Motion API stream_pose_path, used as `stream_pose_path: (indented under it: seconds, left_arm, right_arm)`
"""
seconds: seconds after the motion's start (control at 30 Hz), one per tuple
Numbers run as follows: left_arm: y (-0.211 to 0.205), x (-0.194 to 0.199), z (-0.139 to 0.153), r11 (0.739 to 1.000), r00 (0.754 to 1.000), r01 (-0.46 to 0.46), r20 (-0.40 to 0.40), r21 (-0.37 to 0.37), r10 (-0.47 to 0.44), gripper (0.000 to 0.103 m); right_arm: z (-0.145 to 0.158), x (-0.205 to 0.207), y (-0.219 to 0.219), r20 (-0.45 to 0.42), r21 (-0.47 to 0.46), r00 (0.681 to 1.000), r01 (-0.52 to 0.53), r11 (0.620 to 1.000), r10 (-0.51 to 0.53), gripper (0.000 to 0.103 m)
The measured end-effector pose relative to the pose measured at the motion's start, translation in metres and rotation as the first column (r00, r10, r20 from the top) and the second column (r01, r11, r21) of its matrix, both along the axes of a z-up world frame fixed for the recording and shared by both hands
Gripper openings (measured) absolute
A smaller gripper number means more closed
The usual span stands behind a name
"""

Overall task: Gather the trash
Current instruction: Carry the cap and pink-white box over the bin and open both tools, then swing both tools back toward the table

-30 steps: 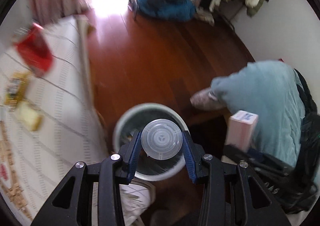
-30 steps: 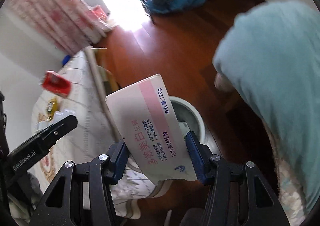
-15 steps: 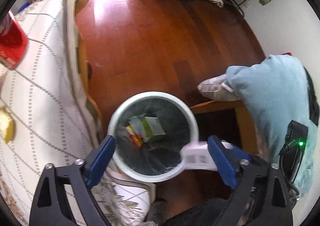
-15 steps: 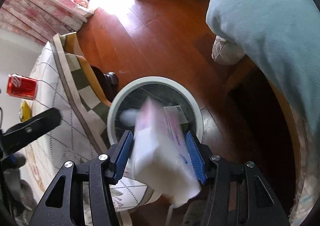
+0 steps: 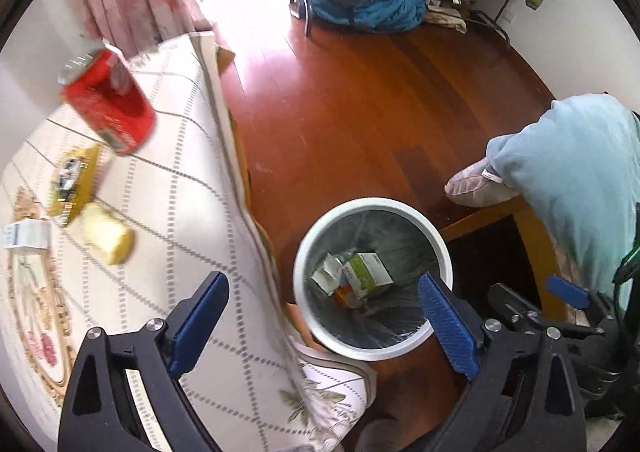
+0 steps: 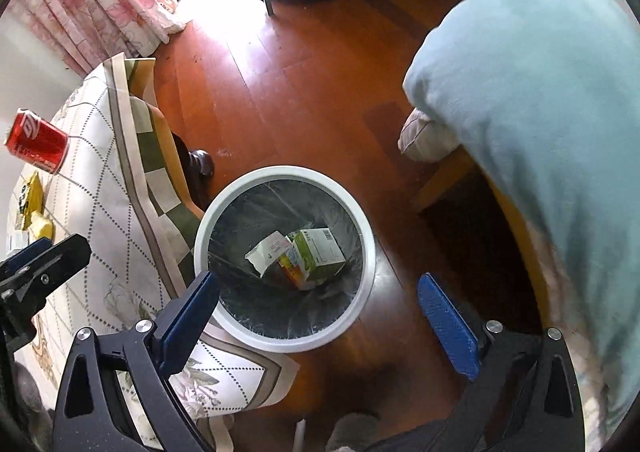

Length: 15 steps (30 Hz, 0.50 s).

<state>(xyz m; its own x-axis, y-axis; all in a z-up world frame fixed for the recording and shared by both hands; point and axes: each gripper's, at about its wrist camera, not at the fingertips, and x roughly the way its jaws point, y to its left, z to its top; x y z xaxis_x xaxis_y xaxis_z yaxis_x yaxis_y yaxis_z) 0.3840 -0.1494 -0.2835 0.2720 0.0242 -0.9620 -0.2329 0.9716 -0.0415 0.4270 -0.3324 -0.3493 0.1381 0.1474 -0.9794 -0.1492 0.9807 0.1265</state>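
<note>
Boxes (image 6: 316,252) lie inside the bin (image 6: 240,191). Both tools, left (image 5: 324,316) and right (image 6: 318,316), hang spread and empty over it. Can (image 5: 108,99) and wrappers (image 5: 72,179) remain on the table (image 5: 180,211) beside the bin.

A: Red can (image 5: 108,103) in left wrist view is smeared by blur; label unreadable. Yellow packet (image 5: 74,181) print also too soft to read.

B: Noted. Bin (image 6: 224,207) contents?

A: Green box (image 6: 318,254) overlaps an orange item (image 6: 294,272); mostly hidden, can't identify it. Text on the white carton (image 6: 266,252) is too small.

B: Right wrist view, left edge?

A: Left hand-held gripper (image 6: 24,272) is cut off by the frame.
</note>
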Motion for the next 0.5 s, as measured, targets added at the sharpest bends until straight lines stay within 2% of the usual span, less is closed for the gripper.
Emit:
stream_pose_path:
  seconds: [0.2, 0.5]
  left_arm:
    - [-0.004, -0.024, 0.039, 0.998, 0.997, 0.004, 0.072, 0.061, -0.008, 0.097]
    - [-0.001, -0.074, 0.104, 0.994, 0.982, -0.015, 0.190, 0.111, -0.007, 0.097]
  right_arm:
    - [0.045, -0.020, -0.004, 0.069, -0.004, 0.998, 0.003, 1.000, -0.002, 0.101]
    - [0.126, -0.063, -0.005, 0.184, 0.004, 0.983, -0.006, 1.000, 0.005, 0.101]
